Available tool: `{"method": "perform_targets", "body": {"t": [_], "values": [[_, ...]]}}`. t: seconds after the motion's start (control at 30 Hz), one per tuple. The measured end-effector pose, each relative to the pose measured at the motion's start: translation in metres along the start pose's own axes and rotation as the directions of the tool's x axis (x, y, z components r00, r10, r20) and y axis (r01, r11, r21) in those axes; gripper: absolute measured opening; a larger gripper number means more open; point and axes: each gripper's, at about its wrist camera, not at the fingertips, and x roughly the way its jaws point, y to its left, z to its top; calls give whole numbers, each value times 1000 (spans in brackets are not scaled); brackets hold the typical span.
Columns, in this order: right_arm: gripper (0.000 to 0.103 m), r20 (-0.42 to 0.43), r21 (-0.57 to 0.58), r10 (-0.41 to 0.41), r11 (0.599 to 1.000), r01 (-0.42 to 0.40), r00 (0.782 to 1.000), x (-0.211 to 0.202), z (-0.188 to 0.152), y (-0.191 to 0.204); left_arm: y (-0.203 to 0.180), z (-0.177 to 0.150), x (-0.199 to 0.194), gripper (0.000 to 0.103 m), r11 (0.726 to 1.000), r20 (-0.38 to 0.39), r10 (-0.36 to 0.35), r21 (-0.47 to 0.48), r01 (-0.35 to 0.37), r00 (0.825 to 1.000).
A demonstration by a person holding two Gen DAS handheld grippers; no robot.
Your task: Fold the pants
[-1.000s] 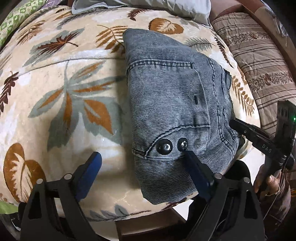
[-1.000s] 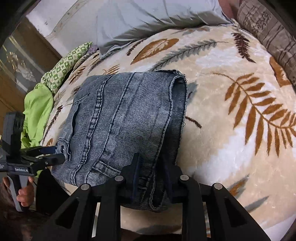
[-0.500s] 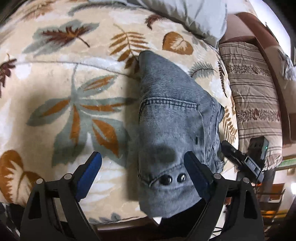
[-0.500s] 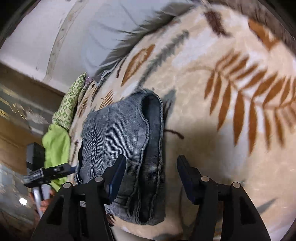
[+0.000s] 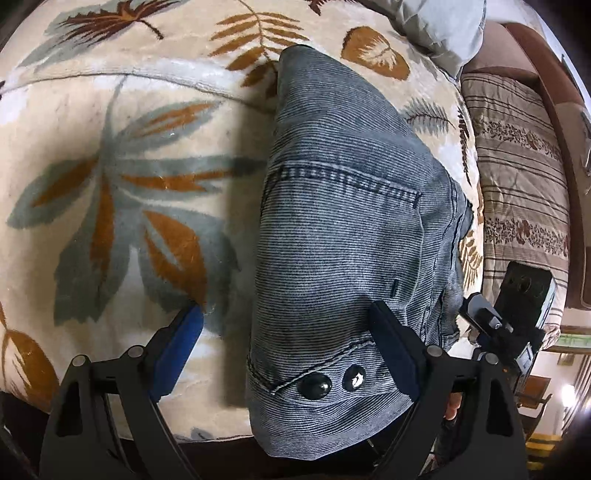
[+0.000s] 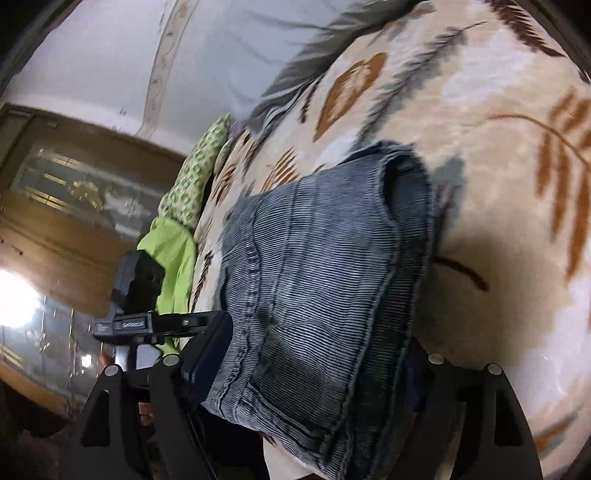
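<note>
The grey-blue denim pants (image 5: 351,229) lie folded into a compact bundle on the leaf-patterned blanket (image 5: 122,177), at the bed's near edge. Two dark buttons (image 5: 314,386) face the left wrist camera. My left gripper (image 5: 291,347) is open, its blue-padded fingers straddling the bundle's near corner without holding it. In the right wrist view the pants (image 6: 325,288) show stacked layers and a hem. My right gripper (image 6: 317,365) is open, jaws wide on either side of the bundle's end; the right finger is mostly hidden behind the fabric.
A grey pillow (image 5: 439,29) and a striped brown pillow (image 5: 517,177) lie at the bed's head and side. Green cloths (image 6: 177,258) lie at the far bed edge. A wooden cabinet (image 6: 55,206) stands beyond. Each gripper shows in the other's view (image 5: 509,317) (image 6: 147,314).
My right gripper was shut on the pants' folded edge a second ago; it has opened and let go. Both grippers have pulled back and risen. The pants stay folded in place.
</note>
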Motion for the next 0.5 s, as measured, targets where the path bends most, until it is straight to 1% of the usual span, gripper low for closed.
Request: {"method": "perform_targets", "body": {"t": [0.03, 0.13, 0.2, 0.3, 0.4, 0.43, 0.47, 0.5], "values": [[81, -5, -10, -2, 1000, 2, 1000, 2, 1, 1, -1, 0, 0, 92, 1000, -2, 7, 5, -7, 1000], [81, -15, -21, -45, 999, 45, 999, 11, 6, -2, -5, 1, 1, 92, 999, 0, 15, 34, -15, 1000], [81, -5, -13, -75, 997, 75, 997, 15, 7, -2, -4, 2, 5, 94, 999, 1, 7, 38, -7, 1000], [82, 24, -35, -116, 993, 116, 993, 15, 1, 2, -6, 2, 6, 94, 998, 19, -5, 70, 4, 1000], [79, 45, -55, -180, 982, 183, 983, 18, -5, 9, -3, 1, 4, 94, 996, 29, -30, 81, 27, 999], [75, 41, -56, -205, 977, 207, 978, 19, -5, 12, -2, 1, 3, 94, 996, 27, -35, 78, 32, 999], [73, 35, -53, -218, 974, 220, 975, 18, -6, 17, -2, 0, 2, 87, 996, 24, -49, 74, 47, 999], [70, 27, -61, -199, 978, 200, 980, 16, -7, 24, -2, -2, -1, 68, 994, 19, -77, 77, 75, 997]]}}
